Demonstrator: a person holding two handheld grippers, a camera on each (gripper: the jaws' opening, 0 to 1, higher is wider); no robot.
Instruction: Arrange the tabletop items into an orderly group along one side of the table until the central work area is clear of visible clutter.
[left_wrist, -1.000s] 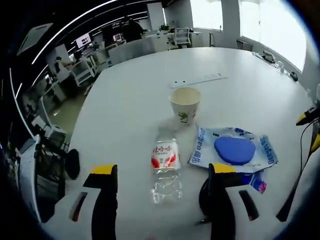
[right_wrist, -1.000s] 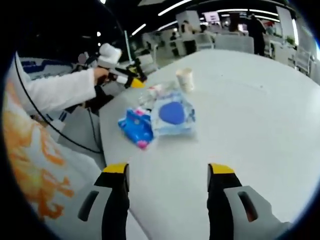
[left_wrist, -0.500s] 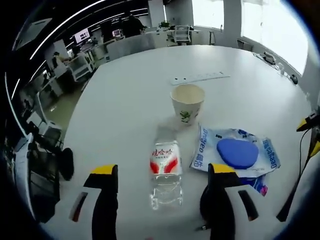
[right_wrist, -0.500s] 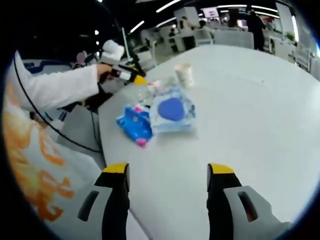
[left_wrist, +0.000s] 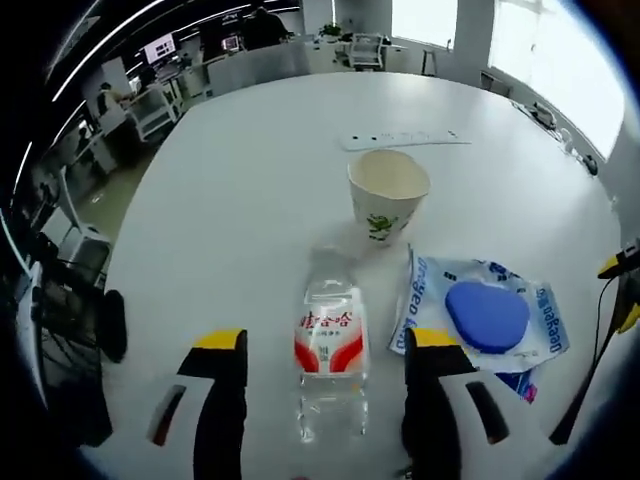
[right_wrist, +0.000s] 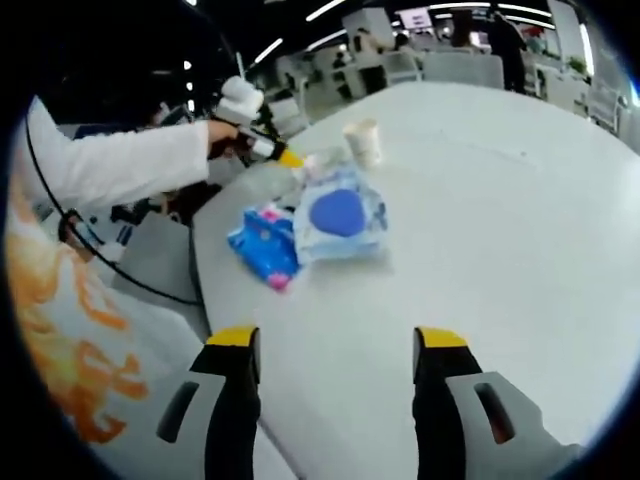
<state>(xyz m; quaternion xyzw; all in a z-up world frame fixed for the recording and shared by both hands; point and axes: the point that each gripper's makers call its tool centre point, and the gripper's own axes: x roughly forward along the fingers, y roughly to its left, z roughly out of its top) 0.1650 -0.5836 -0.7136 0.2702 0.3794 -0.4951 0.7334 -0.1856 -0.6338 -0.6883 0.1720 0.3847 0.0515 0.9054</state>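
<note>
On the white tabletop (left_wrist: 250, 180), near one edge, a blue-and-white packet (left_wrist: 485, 315), a paper cup (left_wrist: 387, 192) and a lying water bottle (left_wrist: 330, 345) are grouped, the bottle framed between the spread, unloaded left gripper (left_wrist: 325, 355) jaws, the right gripper (right_wrist: 335, 350) likewise parted over bare tabletop.

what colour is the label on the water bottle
Red and white, with red lettering, on the clear bottle; best in the left gripper view.
</note>
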